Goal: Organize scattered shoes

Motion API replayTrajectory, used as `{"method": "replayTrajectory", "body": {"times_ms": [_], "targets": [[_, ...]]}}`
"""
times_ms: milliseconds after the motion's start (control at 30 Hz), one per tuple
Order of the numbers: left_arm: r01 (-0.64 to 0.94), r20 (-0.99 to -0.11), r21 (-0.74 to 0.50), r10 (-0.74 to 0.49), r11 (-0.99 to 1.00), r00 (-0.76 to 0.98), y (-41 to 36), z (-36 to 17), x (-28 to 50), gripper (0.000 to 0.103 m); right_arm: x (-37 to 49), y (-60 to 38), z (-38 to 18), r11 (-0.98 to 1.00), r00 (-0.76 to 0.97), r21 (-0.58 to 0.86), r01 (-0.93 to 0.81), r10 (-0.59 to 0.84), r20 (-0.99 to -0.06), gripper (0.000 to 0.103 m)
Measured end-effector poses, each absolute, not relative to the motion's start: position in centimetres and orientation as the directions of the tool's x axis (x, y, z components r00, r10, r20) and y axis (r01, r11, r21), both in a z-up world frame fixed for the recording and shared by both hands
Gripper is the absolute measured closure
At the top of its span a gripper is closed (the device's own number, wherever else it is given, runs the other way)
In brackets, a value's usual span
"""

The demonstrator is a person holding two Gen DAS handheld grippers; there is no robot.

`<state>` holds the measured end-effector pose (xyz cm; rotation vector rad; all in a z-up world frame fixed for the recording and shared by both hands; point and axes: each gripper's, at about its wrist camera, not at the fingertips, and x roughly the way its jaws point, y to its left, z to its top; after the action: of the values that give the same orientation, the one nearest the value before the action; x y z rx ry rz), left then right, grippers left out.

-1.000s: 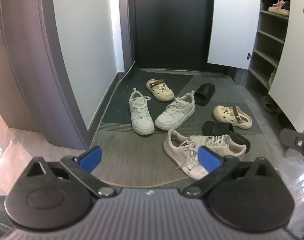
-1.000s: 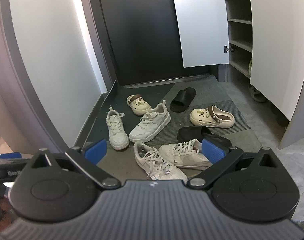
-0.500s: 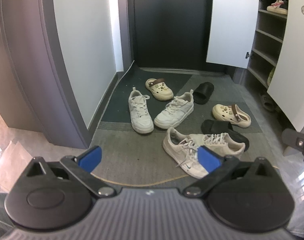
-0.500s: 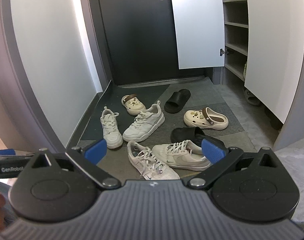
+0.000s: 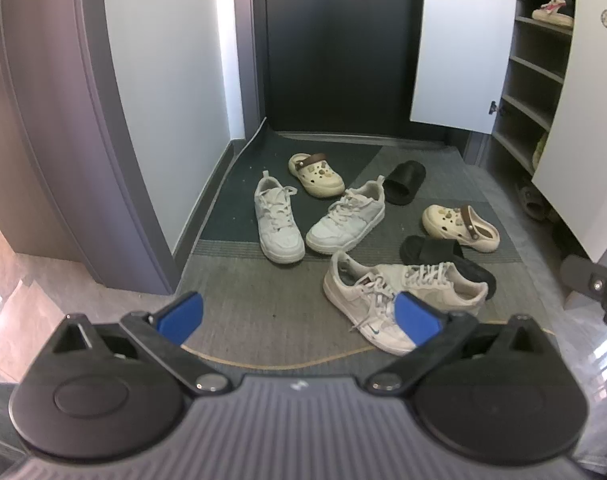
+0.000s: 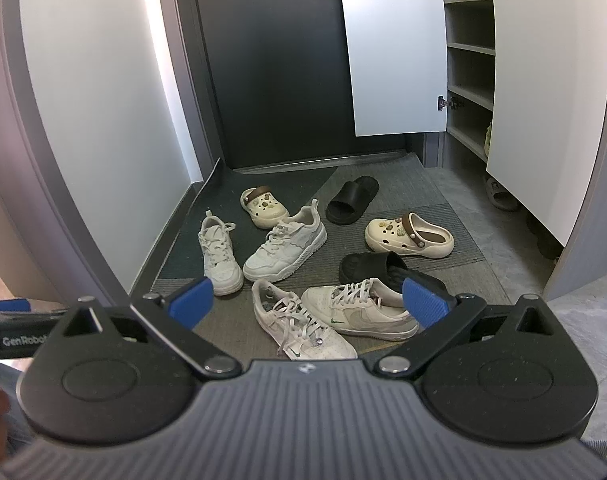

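Note:
Several shoes lie scattered on the grey entry mat (image 5: 263, 304). Two chunky white sneakers (image 5: 277, 220) (image 6: 219, 256) sit at the left. Cream clogs (image 5: 315, 172) (image 6: 407, 234) and black slides (image 5: 403, 176) (image 6: 353, 200) are spread behind and to the right. Nearest me, two flat white sneakers (image 5: 367, 308) (image 6: 299, 328) overlap. My left gripper (image 5: 299, 316) hangs open above the mat's front edge. The right gripper (image 6: 308, 302) is also open, with nothing between its blue pads (image 6: 425, 300). Neither touches a shoe.
A shoe cabinet (image 5: 535, 72) (image 6: 469, 48) stands at the right with both white doors (image 5: 459, 44) swung open; a pink shoe (image 5: 551, 10) sits on its top shelf. A dark door closes the back and a white wall (image 5: 163, 80) bounds the left.
Both views have drifted a little, with the shoes sliding slightly up and left in frame. No shoe has moved and both grippers have stayed open.

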<state>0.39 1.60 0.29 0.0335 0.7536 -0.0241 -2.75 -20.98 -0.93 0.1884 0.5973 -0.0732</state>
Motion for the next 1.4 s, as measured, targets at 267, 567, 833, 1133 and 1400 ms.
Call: {"method": "replayTrajectory", "body": {"times_ms": [267, 567, 833, 1133, 1400], "targets": [[0.040, -0.689, 0.024, -0.013, 0.999, 0.725, 1.1, 0.3, 0.7, 0.000, -2.8, -21.0, -1.1, 0.980, 0.823, 0.158, 0.124, -0.013, -0.568, 0.000], [0.050, -0.694, 0.023, -0.020, 0.999, 0.719, 0.6, 0.2, 0.8, 0.000, -3.1, -21.5, -1.1, 0.982, 0.824, 0.155, 0.108, -0.001, -0.567, 0.000], [0.055, -0.695, 0.023, -0.024, 0.998, 0.718, 0.4, 0.0, 0.6, 0.000, -3.1, -21.5, -1.2, 0.981, 0.824, 0.160, 0.114, -0.003, -0.567, 0.000], [0.055, -0.696, 0.022, -0.024, 0.998, 0.717, 0.0, 0.0, 0.2, 0.000, -3.1, -21.8, -1.2, 0.979, 0.825, 0.163, 0.120, -0.007, -0.566, 0.000], [0.058, -0.693, 0.009, -0.036, 0.998, 0.720, 0.6, -0.4, -0.2, 0.000, -3.2, -21.7, -1.3, 0.980, 0.826, 0.161, 0.119, -0.008, -0.564, 0.000]]}}
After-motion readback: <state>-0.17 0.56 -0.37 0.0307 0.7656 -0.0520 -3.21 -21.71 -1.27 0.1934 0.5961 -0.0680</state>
